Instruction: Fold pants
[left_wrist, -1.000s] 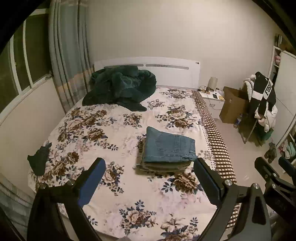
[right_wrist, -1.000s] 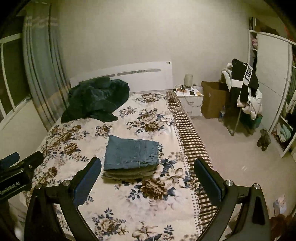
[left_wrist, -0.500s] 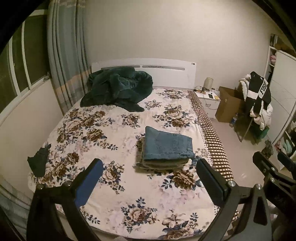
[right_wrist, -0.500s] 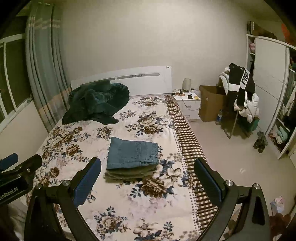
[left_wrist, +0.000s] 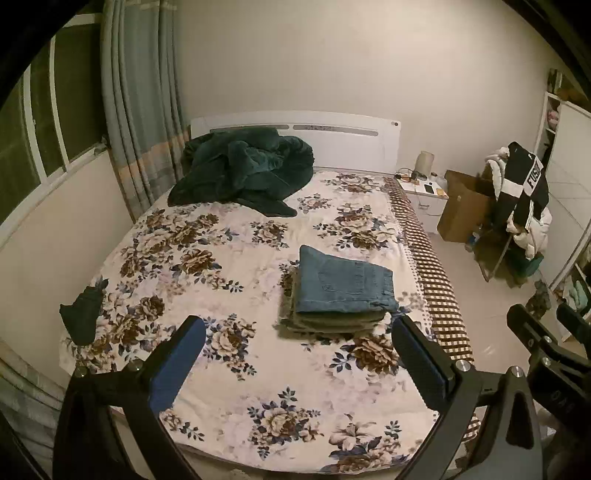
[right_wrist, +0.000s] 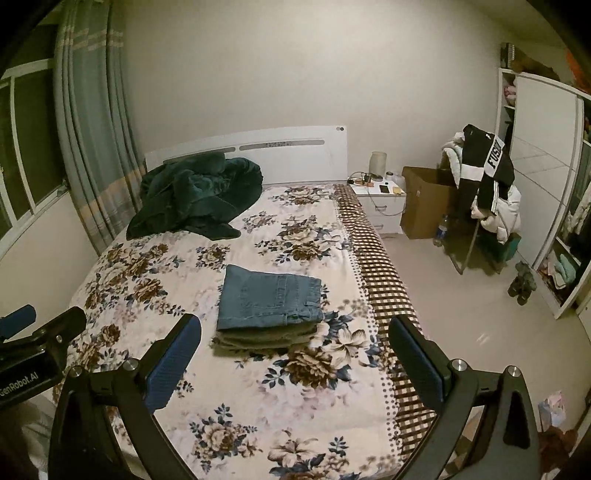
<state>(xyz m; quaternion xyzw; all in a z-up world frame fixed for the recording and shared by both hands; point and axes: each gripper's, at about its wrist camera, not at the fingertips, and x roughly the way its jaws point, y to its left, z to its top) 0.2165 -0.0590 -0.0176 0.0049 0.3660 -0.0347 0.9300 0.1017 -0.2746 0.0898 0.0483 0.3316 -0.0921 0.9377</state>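
Jeans (left_wrist: 343, 286): folded, atop stack at 12 o'clock on bed (left_wrist: 258, 406).
Left gripper (left_wrist: 297, 360): wide apart, empty.
Right gripper (right_wrist: 295, 360): wide apart, empty.

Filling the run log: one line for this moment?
left: open, empty | right: open, empty | jeans: folded atop stack | stack: on bed

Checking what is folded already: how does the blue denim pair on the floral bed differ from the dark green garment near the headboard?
The blue denim pants are folded into a flat rectangle atop a stack; the dark green garment lies in a crumpled heap. The denim sits mid-bed, near the checked edge; the green heap sits by the white headboard. Neither is held: both grippers are open.
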